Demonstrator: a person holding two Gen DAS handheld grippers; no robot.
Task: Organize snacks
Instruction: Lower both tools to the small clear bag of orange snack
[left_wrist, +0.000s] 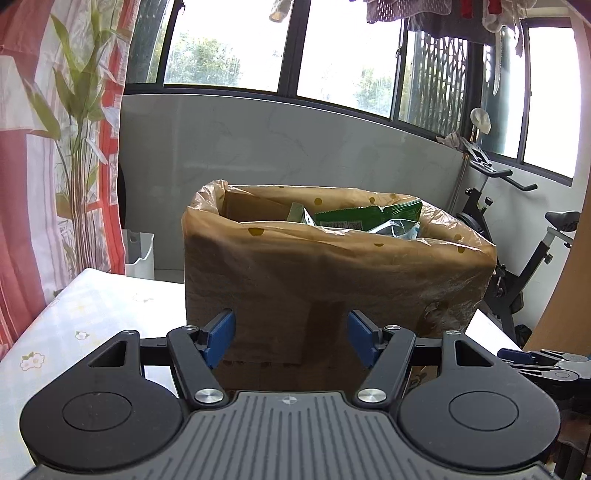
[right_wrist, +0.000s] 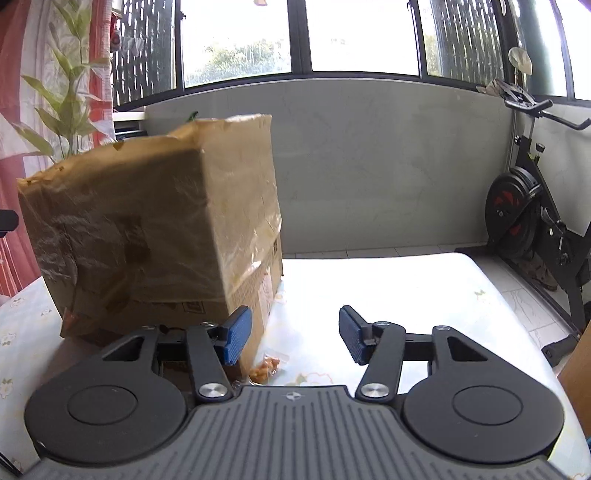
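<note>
We take the cardboard box (left_wrist: 332, 266) as our landmark; it stands on the white flowered table (left_wrist: 85, 317) with a thin plastic liner (left_wrist: 207, 199) folded over its rim. To its left in the left wrist view, the table runs bare to a rounded edge in front of the curtain (left_wrist: 33, 147). The left gripper (left_wrist: 291, 338) faces the box's near wall, blue fingers spread wide with nothing between them. Over the rim we see only the tops of green snack packets (left_wrist: 369, 216); the rest is hidden inside. Right of the box, the right gripper (right_wrist: 293, 334) is likewise wide apart and empty, just off the box's near corner. Below that corner lies a small clear packet of orange snacks (right_wrist: 266, 367), partly cut off by the gripper body, perhaps touching the box. Further right the table is open up to its edge, with an exercise bike (right_wrist: 532, 206) beyond.
</note>
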